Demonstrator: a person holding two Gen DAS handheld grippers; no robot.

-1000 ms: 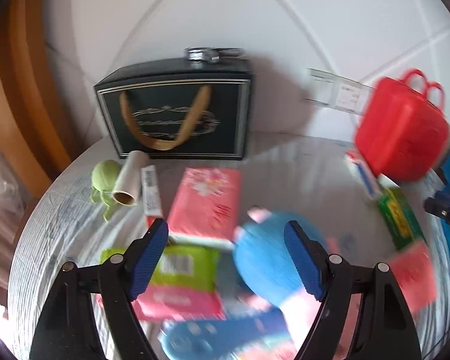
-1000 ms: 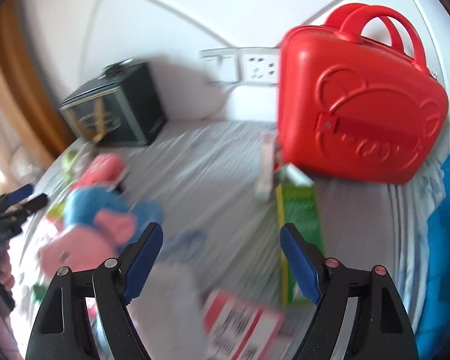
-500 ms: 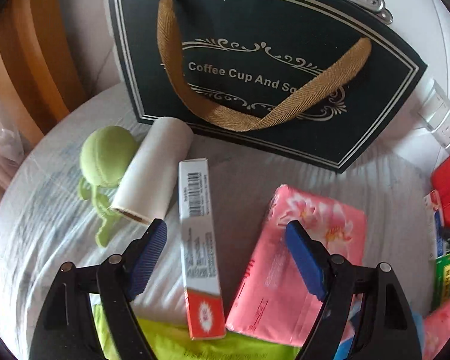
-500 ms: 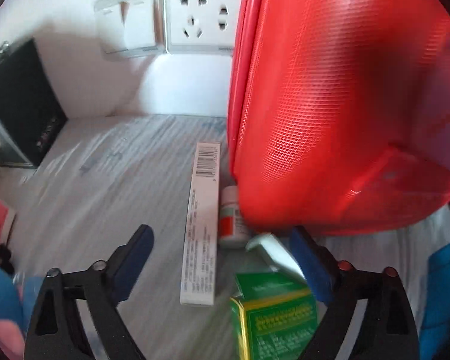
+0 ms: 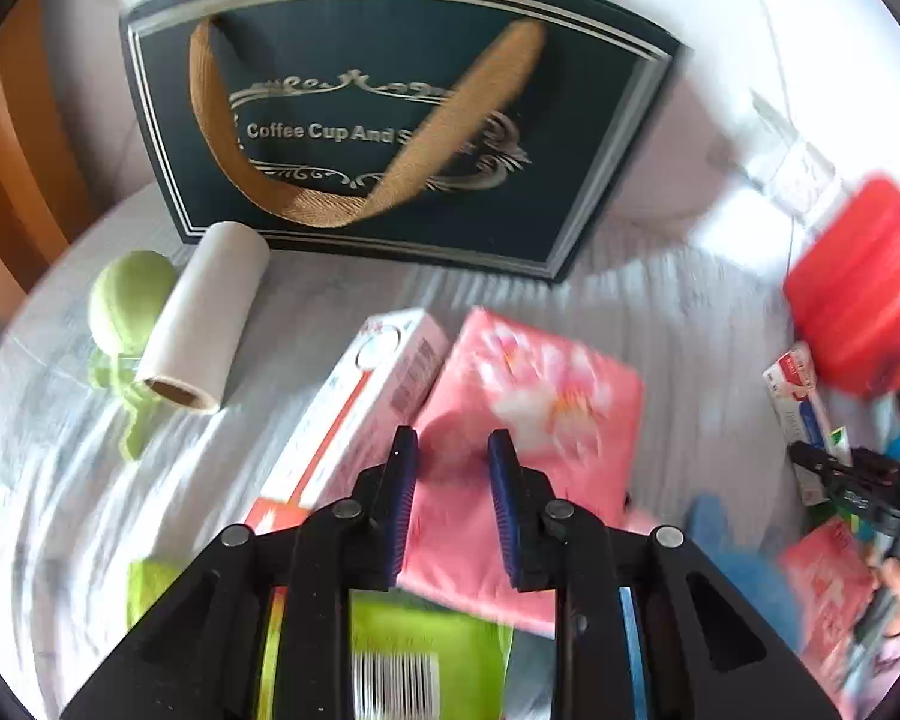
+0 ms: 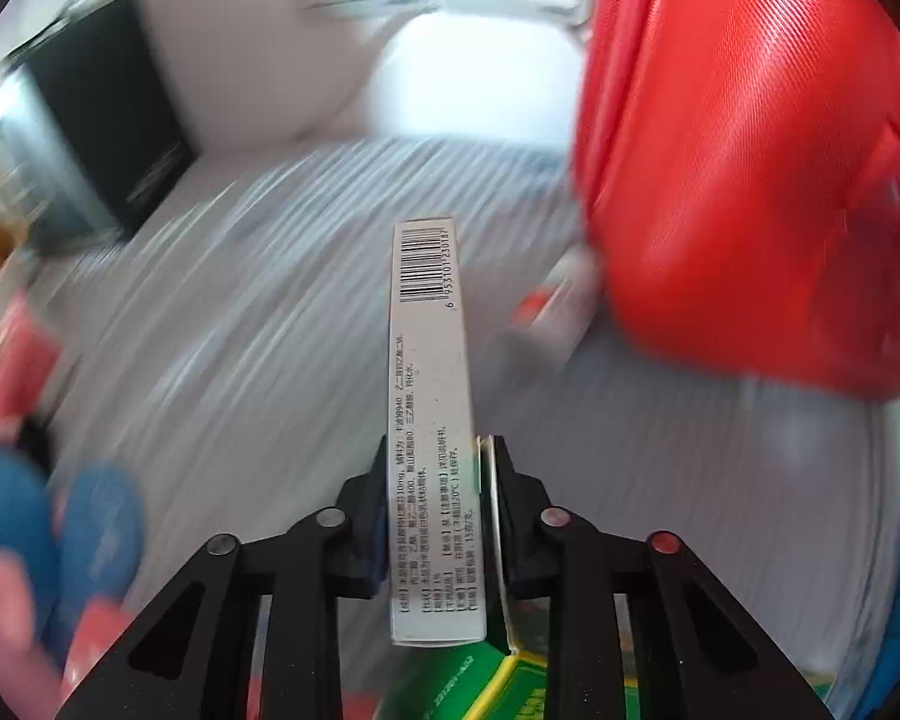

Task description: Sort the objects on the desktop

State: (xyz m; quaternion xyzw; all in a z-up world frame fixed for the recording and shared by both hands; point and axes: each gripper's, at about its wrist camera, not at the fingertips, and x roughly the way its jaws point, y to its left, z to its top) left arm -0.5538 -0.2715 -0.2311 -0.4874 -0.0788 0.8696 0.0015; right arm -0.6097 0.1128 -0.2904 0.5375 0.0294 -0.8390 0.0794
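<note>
Left claw (image 5: pixel 447 468): I see jaws closing, narrow — nothing clearly between them, pink tissue pack (image 5: pixel 534 438) beneath.
Right claw (image 6: pixel 438 480): closing on the long white box (image 6: pixel 429 396) — red case (image 6: pixel 750 168) far right.

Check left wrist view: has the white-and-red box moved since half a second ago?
Yes. The white-and-red box swung right, away from the paper roll, toward the pink tissue pack.
</note>
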